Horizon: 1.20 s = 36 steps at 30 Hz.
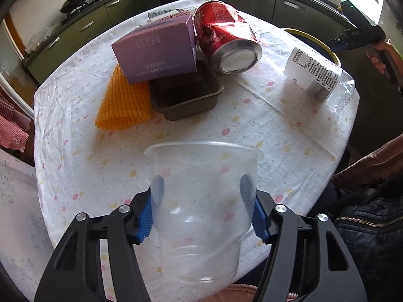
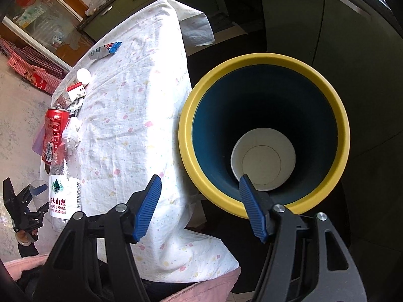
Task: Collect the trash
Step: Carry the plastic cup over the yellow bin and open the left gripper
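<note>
A clear plastic cup (image 1: 204, 239) lies on its side at the near edge of the table, its rim facing away. My left gripper (image 1: 202, 185) is shut on it, a blue pad pressing each side wall. Farther back lie a dented red can (image 1: 226, 42), a purple box (image 1: 158, 52), a dark plastic tray (image 1: 186, 98), an orange mesh sheet (image 1: 123, 100) and a clear bottle (image 1: 314, 73). My right gripper (image 2: 200, 180) hangs open and empty over the near rim of a yellow-rimmed blue bin (image 2: 264, 59). A white paper cup (image 2: 263, 161) sits at the bin's bottom.
The table wears a white flowered cloth (image 1: 100, 163); the bin stands on the floor against its right side. Small cartons (image 2: 75, 91) lie at the far end. Green kitchen cabinets (image 1: 83, 27) run behind. A dark jacket (image 1: 372, 216) is at the right.
</note>
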{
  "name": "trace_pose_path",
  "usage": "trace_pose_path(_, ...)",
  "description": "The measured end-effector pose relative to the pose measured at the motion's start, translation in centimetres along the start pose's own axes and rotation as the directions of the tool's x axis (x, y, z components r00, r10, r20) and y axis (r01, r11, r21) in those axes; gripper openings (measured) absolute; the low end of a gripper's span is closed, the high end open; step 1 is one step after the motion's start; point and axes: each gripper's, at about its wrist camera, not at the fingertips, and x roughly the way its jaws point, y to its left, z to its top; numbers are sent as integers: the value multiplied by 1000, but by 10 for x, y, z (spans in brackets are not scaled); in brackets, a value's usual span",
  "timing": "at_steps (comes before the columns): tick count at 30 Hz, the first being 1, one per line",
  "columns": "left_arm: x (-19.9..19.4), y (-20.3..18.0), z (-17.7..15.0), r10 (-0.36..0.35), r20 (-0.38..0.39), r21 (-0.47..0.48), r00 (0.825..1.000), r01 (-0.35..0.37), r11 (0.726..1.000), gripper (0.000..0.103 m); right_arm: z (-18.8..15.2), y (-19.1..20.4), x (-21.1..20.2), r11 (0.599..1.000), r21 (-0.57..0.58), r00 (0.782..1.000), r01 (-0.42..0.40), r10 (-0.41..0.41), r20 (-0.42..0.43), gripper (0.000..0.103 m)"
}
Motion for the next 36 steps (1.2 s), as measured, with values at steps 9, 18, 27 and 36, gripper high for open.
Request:
trace_pose_path(9,-60,-14,35,4,131,27,991,-8,1000,62,-7,-12,-8,1000,20,999,-7,6,49,61)
trace_pose_path(18,-79,-93,146,-143,202,277,969,84,957,62,-23,-44,-20,998,63,995,-1,-6,104,61)
trace_pose_path(27,-24,-211,268,-267,126,498,955,172,850,62,-49,-82,-45,991,132,983,31,-54,175,61)
trace_pose_path(36,73,-302,346,-300,-4,541,954,254,802,64,-66,-108,-45,984,179,985,26,-56,165,62)
